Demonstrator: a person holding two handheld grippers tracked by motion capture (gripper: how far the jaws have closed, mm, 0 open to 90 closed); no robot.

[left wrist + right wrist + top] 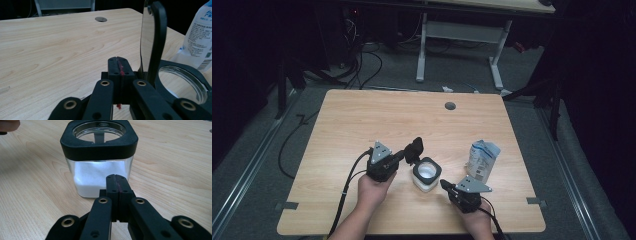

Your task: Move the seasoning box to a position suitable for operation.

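Setting: wooden table [362, 125] ringed by dark room, cables on floor.
Left gripper [119, 65]: jaws pressed together, nothing held; raised hinged lid [153, 37] seen just beside.
Right gripper [117, 182]: jaws closed, empty, pointed at jar.
Jar [98, 162]: square glass, black collar, open, white powder inside, between both grippers.
Pouch [482, 159]: white-blue, stood right of jar.

Left tongs [414, 150] and right tongs [445, 184] (jaws pressed together) held low.
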